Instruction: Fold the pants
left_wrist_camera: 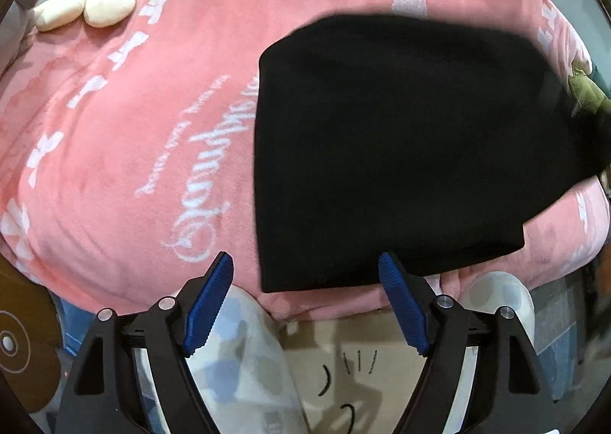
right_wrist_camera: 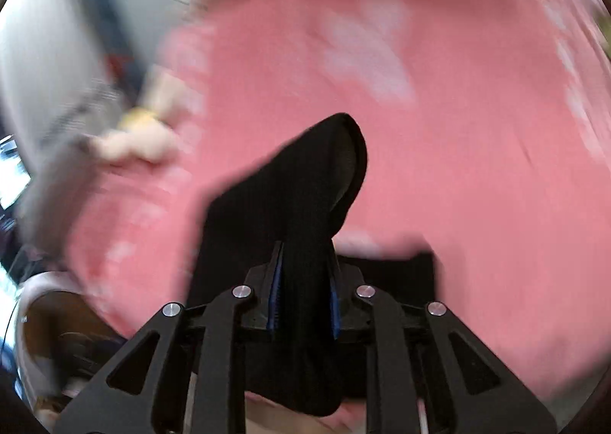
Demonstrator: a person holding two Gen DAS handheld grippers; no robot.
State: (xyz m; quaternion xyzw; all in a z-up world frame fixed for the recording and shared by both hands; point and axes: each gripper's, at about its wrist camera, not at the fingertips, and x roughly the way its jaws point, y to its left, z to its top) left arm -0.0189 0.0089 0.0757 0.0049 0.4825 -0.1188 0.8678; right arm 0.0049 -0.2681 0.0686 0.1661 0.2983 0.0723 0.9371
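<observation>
We see our left gripper [left_wrist_camera: 305, 266] spread wide, holding nothing, its right finger over the near edge of the black pants [left_wrist_camera: 382, 151], folded flat on the pink blanket [left_wrist_camera: 133, 109]. Our right gripper [right_wrist_camera: 305, 262] pinches a raised bunch of them.

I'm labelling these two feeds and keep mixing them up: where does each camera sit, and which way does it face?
Left wrist: on the left gripper, angled down at the folded black fabric pants on the pink printed fleece blanket; open blue-padded fingers and patterned trouser legs show.
Right wrist: on the right gripper, blurred, facing across the blanket; its fingers pinch a bunch of the pants.
Shared: pants and blanket.
</observation>
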